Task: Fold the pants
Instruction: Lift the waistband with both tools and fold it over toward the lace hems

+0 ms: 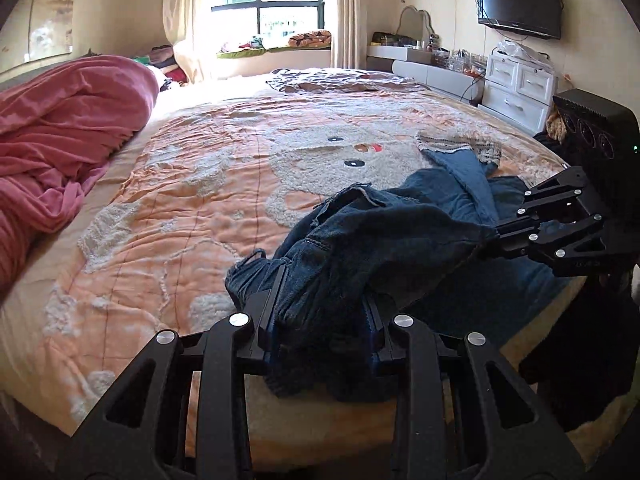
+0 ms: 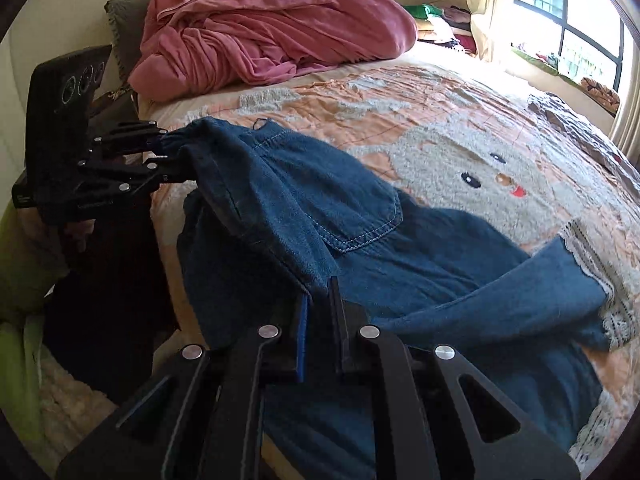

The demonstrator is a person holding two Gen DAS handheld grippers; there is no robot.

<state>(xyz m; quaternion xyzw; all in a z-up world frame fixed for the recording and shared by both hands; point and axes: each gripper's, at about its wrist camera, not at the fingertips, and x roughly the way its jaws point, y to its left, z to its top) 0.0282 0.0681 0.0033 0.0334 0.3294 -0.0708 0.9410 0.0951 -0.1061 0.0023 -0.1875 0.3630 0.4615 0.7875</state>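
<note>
Left gripper (image 1: 320,300): right under the lens, jaws narrow and pinched on a thick bunch of the dark blue denim pants (image 2: 420,264), at the waistband end by the look of the belt loop.

Right gripper (image 2: 318,300): also closed on denim, biting the edge beside the stitched back pocket; in the left wrist view it comes in from the right side, tips buried in cloth.

Pants: partly lifted! The held end is raised between the two grippers, while the legs trail away across the peach quilted bedspread with a fluffy cream bear (image 1: 224,184), lace-trimmed cuffs lying down near the bear's face.

Key relation: both grippers sit at the near edge of the bed, on the same end of the garment, with the left one toward the headboard. The long axis runs away from them and off toward the foot-side cuffs.

Judgement: next comes a spread or carry toward the cuffs, I'd say; neither arm is clearly closer to them.

Bystander: crumpled pink blanket (image 2: 272,36) heaped at the headboard, well apart from the denim.
</note>
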